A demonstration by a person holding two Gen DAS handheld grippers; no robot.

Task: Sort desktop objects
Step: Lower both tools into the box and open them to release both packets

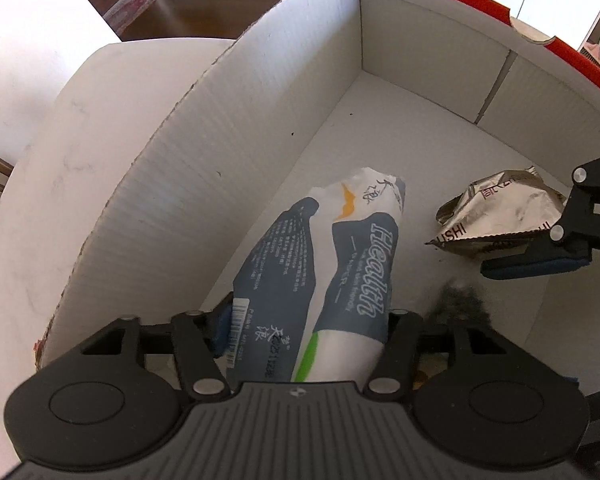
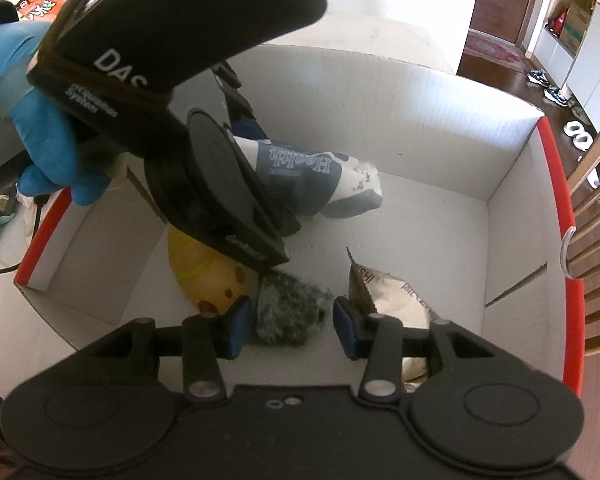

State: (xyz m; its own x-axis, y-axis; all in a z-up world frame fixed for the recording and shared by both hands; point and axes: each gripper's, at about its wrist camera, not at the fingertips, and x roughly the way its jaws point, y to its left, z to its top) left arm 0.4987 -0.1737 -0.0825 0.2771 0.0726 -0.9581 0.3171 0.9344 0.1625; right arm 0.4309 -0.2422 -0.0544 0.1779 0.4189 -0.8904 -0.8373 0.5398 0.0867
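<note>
A blue-and-white tissue pack (image 1: 332, 276) marked "Health" lies between the fingers of my left gripper (image 1: 308, 328), which is shut on it inside a white cardboard box (image 1: 260, 92) with a red rim. The pack also shows in the right wrist view (image 2: 316, 178) under the left gripper's body. My right gripper (image 2: 292, 322) is open above the box floor, with a grey fuzzy object (image 2: 288, 312) between its fingers. A silver snack bag (image 2: 392, 300) lies just right of it, also seen in the left wrist view (image 1: 500, 212). A yellow spotted item (image 2: 208, 276) lies to the left.
The box (image 2: 420, 120) stands on a white table (image 1: 40, 184). An orange packet (image 2: 40, 0) and other small items lie on the table beyond the box's left wall. Wooden chairs (image 2: 596, 200) stand to the right.
</note>
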